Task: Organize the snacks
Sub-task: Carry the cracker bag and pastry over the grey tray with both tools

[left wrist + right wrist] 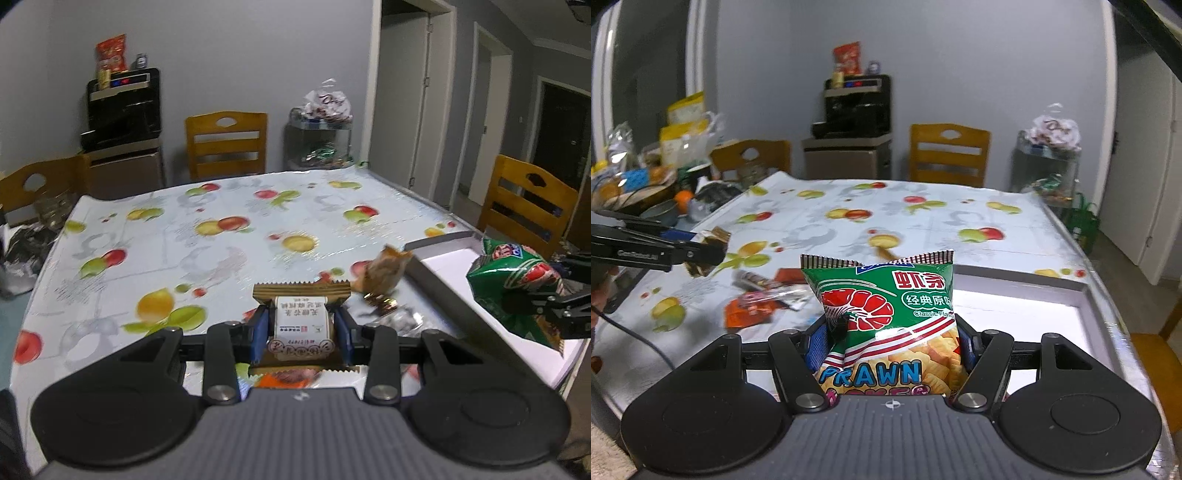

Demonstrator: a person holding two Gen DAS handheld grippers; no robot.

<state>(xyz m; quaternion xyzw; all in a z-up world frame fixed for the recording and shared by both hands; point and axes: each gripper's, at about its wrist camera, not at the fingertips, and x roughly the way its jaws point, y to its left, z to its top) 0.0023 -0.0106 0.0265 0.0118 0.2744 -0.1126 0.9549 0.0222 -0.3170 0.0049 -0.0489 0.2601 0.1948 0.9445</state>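
The green prawn cracker bag point(886, 317) sat pinched between the blue pads of the right gripper point(892, 341), held upright above the near corner of the white tray point(1052, 291); seen from the other side, the same bag point(517, 291) hung over the tray's point(443, 258) white floor. The left gripper point(301, 332) was clamped on a brown-edged wrapped cake with a white label point(301, 325), lifted off the table just left of the tray; from the right-hand camera that gripper point(701, 254) showed at the far left with the wrapper's gold edge point(714, 236) poking past its fingers.

On the fruit-print tablecloth point(184, 240), close against the tray's left wall, a tan wrapped snack point(386, 271) looked blurred, and I could not tell whether it touched the cloth. A few loose packets lay left of the tray, among them an orange one point(746, 312) and a clear-wrapped one point(775, 291).

Beyond the tray's far side stood a wooden chair point(227, 144), a black appliance on a grey cabinet point(123, 107), and a wire rack holding bagged goods point(325, 125).
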